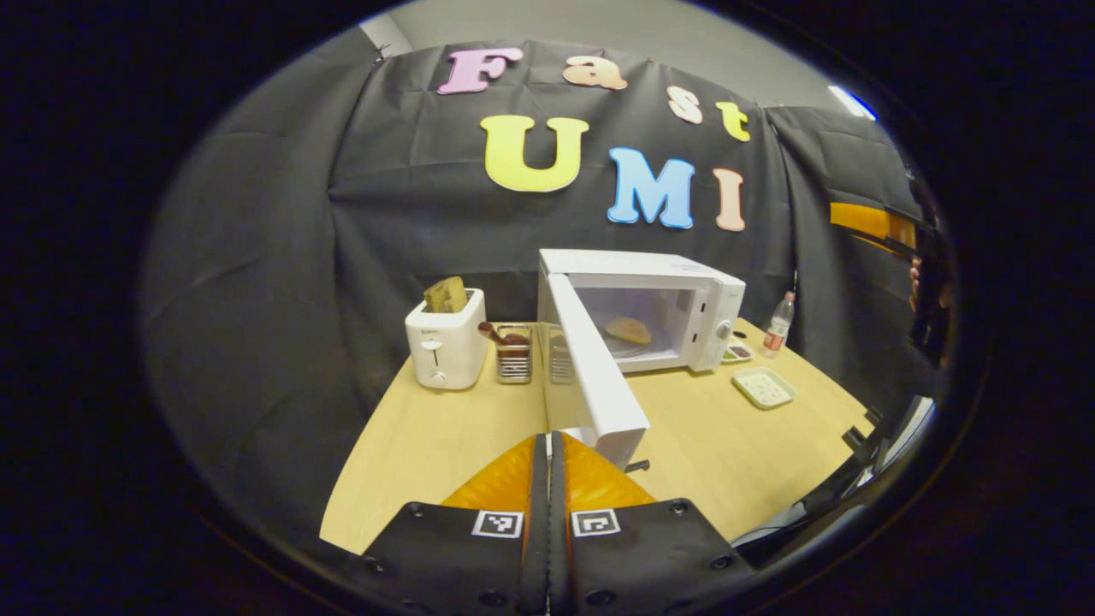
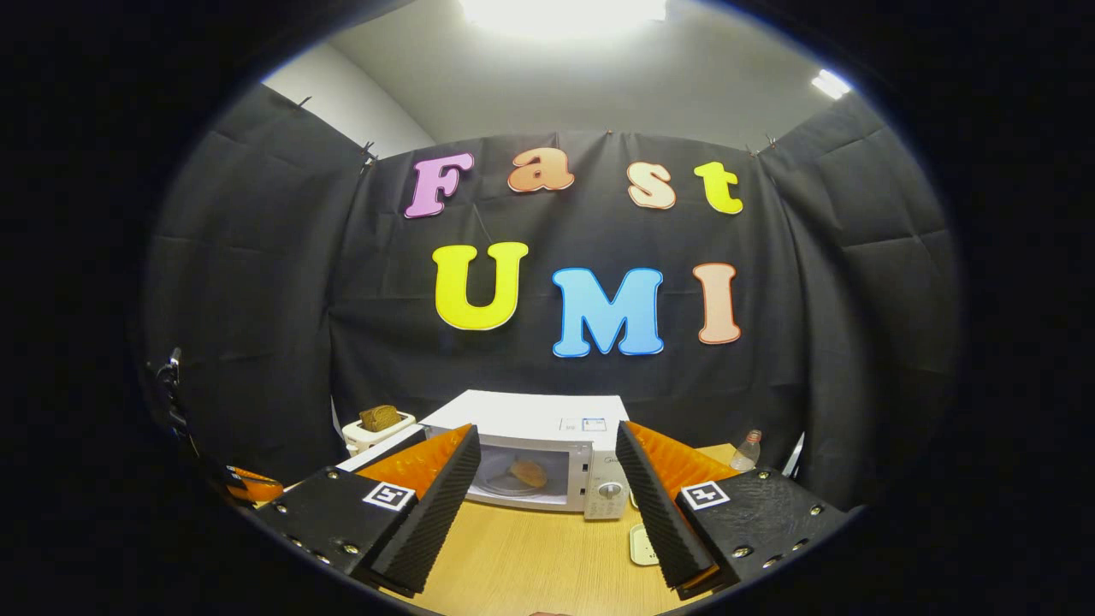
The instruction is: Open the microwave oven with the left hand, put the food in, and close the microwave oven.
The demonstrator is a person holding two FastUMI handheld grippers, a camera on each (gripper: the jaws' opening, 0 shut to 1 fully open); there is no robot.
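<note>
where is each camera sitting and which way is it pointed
Left gripper view: rides the left gripper, fingers together, held over the table's near left side, facing the open microwave door and the toaster.
Right gripper view: rides the right gripper, fingers spread, held farther right, facing the microwave head on.
Shared: microwave, the food on its turntable, toaster, water bottle, tray.
</note>
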